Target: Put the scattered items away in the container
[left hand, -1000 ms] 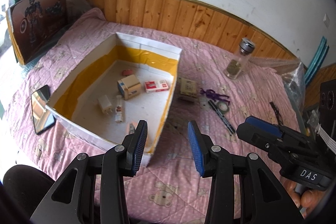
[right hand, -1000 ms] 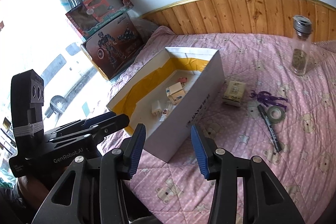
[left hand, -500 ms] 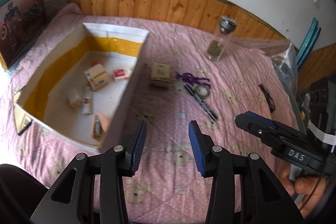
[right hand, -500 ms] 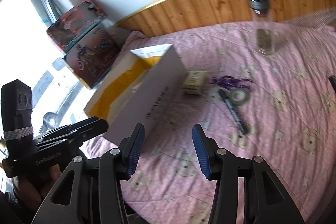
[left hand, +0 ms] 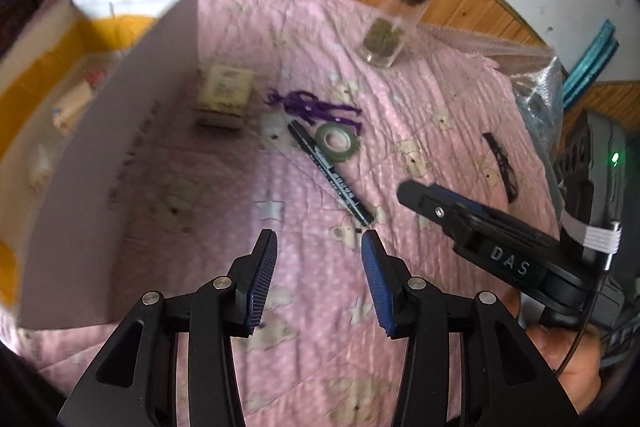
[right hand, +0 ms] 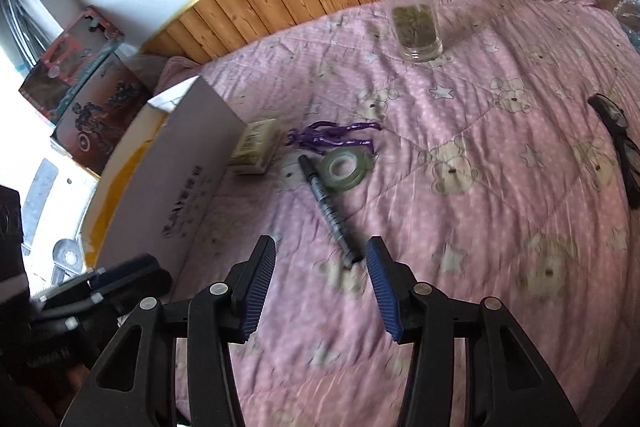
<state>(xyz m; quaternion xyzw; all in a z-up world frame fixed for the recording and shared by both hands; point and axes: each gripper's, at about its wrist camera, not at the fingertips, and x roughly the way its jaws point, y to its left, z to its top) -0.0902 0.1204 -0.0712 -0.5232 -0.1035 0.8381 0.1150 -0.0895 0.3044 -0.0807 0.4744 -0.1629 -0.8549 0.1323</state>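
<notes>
A white box (left hand: pixel 120 131) with yellow inner walls stands at the left and holds several small items. Right of it on the pink quilt lie a small beige carton (left hand: pixel 224 95), a purple figure (left hand: pixel 312 107), a green tape roll (left hand: pixel 338 143) and a black marker (left hand: pixel 330 175). My left gripper (left hand: pixel 320 243) hovers just short of the marker's near end, jaws opening, nothing between them. My right gripper (right hand: pixel 320 251) hangs low over the marker (right hand: pixel 326 203). The marker's near tip lies between the closing jaws, close to the right pad, untouched by either pad.
A glass bottle (right hand: pixel 412 15) with a grey lid stands at the back near the wooden wall panel. Black glasses (right hand: pixel 618 143) lie at the right. Toy boxes (right hand: pixel 80 87) lean at the far left, and plastic wrap (left hand: pixel 536 79) sits at the right edge.
Both grippers have swung right, away from the box, and sunk toward the quilt. The marker, tape and purple figure now sit close ahead of the fingertips.
</notes>
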